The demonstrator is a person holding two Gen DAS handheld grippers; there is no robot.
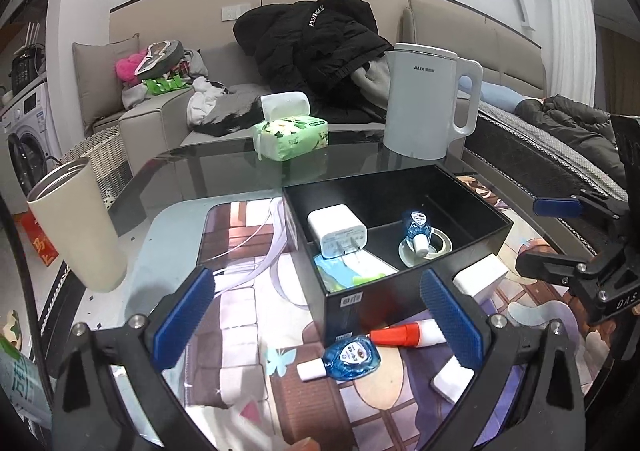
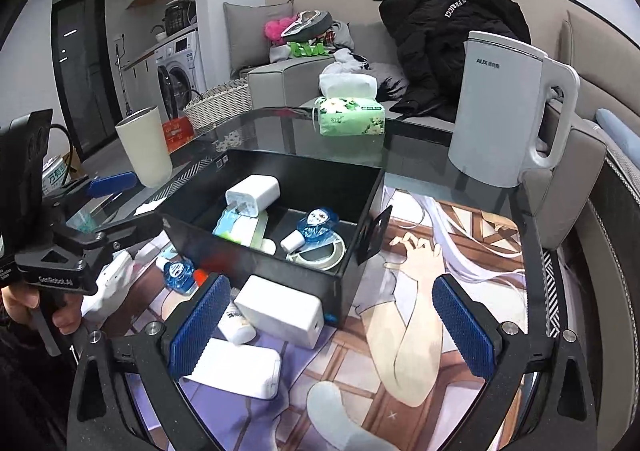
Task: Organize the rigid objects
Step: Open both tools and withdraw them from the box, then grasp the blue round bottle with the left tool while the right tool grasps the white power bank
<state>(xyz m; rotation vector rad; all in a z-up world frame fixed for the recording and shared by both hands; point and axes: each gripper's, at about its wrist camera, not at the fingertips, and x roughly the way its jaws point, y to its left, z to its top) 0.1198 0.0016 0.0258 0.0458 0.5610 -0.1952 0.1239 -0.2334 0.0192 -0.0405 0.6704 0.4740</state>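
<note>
Two compartments divide the black box (image 1: 400, 235), a rigid matte tray on the glass tabletop (image 1: 224, 167). Seen from the left wrist, the near-left compartment holds a white plug charger (image 1: 338, 231) lying on a flat blue-green packet (image 1: 344, 271); the right one holds a blue correction tape (image 1: 416, 229) resting on a clear tape ring (image 1: 426, 249). The left claw (image 1: 320, 311) stands released, its ribbed blue pads wide apart, nothing between them but the box's near corner. Just in front of the box lie a second blue correction tape (image 1: 348, 357) and a red-capped glue tube (image 1: 408, 333), with a white block (image 1: 480, 277) to the right. A beige tumbler (image 1: 78, 227), a green tissue pack (image 1: 292, 135) and a white kettle (image 1: 424, 99) stand further off.

The right wrist view shows the same box (image 2: 280, 251) from its other side. The right claw (image 2: 332, 325) is likewise released. Only here do the white power adapter (image 2: 280, 309), the rounded white case (image 2: 240, 369) and a small white bottle (image 2: 238, 325) show fully, and a hand (image 2: 24, 305) gripping the left claw's handle.
</note>
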